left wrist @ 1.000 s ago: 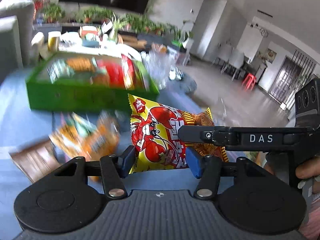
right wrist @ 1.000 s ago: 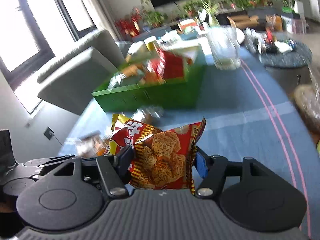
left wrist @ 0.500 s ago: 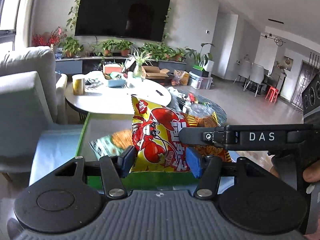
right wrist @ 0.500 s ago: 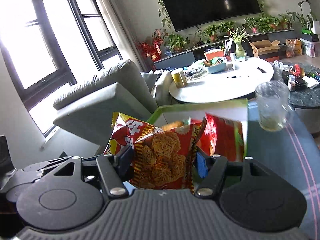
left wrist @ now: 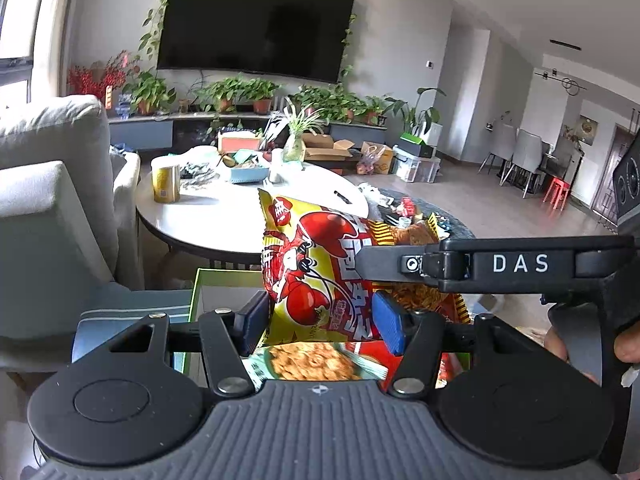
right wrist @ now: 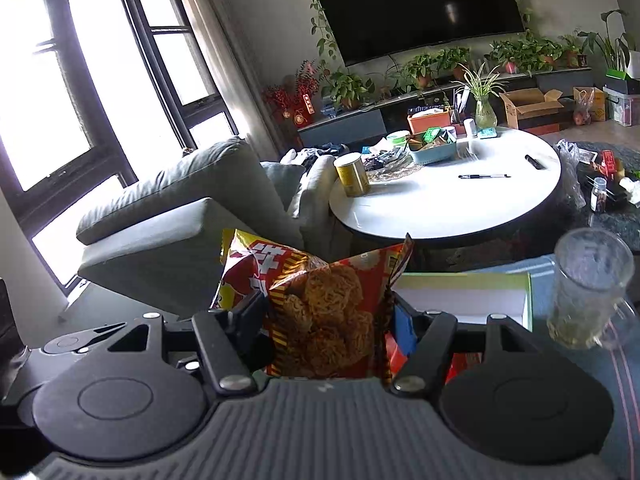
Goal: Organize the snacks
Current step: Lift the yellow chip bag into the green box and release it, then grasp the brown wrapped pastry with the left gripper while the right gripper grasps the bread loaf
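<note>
Snacks are sitting in both of your hands right now. Your left hand-held gripper (left wrist: 318,320) is squeezing a yellow crayfish snack bag (left wrist: 312,264) between its blue pads (left wrist: 386,322), and the bag is standing up tall. Your right hand-held gripper (right wrist: 328,322) is squeezing a red noodle snack bag (right wrist: 324,312) the same way. Both bags are hanging over the green box (right wrist: 528,300), which is sitting on the blue tabletop (right wrist: 624,384). Under the yellow bag, a cracker packet (left wrist: 312,362) is lying in the box. The right gripper's black arm with the letters DAS is crossing in front of the yellow bag in the left view. A glass mug (right wrist: 588,292) is standing just beside the box on the right. Farther back, a round white table (right wrist: 440,196) is holding a yellow can (right wrist: 352,174).
</note>
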Tool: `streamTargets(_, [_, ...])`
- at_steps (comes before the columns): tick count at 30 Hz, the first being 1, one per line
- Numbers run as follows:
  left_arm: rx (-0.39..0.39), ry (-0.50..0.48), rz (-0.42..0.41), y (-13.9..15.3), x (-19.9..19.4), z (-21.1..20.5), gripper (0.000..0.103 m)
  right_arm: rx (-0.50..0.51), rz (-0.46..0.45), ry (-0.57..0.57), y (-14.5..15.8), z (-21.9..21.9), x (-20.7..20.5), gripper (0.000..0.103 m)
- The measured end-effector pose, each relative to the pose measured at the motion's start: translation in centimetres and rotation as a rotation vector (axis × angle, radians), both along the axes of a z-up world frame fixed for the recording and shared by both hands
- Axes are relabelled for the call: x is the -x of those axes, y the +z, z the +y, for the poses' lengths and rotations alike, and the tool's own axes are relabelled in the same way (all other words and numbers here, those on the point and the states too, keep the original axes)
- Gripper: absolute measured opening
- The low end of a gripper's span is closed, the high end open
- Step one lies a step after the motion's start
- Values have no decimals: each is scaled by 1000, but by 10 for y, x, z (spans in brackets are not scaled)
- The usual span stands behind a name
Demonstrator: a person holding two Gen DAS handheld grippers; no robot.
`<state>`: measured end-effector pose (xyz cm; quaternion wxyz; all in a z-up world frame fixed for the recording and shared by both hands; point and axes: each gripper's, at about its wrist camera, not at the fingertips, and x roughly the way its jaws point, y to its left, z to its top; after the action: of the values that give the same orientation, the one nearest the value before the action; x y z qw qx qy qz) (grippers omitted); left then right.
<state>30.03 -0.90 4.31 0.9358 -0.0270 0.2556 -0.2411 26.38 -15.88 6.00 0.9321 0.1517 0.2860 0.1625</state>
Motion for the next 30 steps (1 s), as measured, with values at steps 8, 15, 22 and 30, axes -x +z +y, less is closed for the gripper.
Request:
streamTargets(8, [0, 47, 47, -18, -25, 3, 59, 12, 34, 17, -16, 5, -29, 85])
streamTargets(15, [7, 179, 53, -29, -31, 36, 59, 82, 14, -71, -24, -11, -26, 85])
streamTargets(22, [-22, 158, 18, -20, -4, 38, 60, 48, 23, -50, -14, -19, 3, 85])
streamTargets(30, [-39, 148, 28, -21, 48, 49, 63, 82, -5, 75, -7, -3, 53, 85])
